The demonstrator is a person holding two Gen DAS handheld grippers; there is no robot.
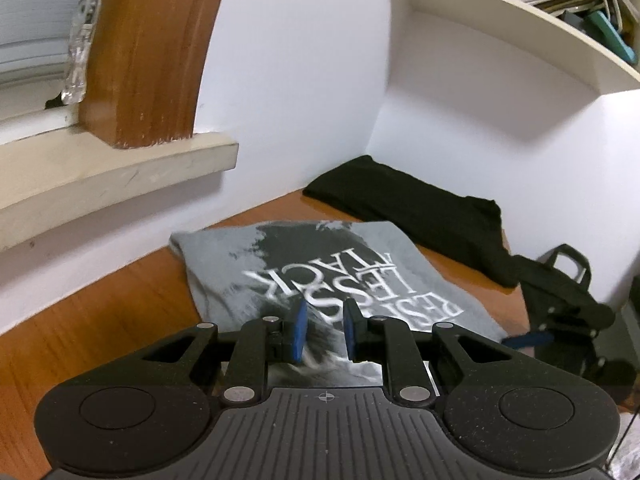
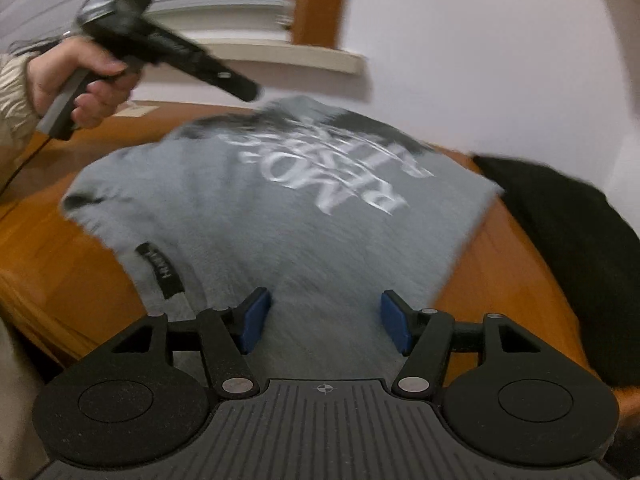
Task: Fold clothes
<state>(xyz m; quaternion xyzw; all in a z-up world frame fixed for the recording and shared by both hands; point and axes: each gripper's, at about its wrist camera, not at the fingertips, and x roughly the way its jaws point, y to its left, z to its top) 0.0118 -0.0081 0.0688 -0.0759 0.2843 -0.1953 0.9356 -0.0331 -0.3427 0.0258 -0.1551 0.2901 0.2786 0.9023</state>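
Grey T-shirt (image 1: 320,276) on wooden table (image 1: 100,320) beside white wall (image 1: 288,80)

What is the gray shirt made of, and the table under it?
The gray shirt looks like soft knit fabric, probably cotton: matte, drapes limply, with white letters printed on it. The exact fibre can't be told. The table looks like wood or wood veneer with a glossy finish: orange-brown, grain streaks, soft light reflections.
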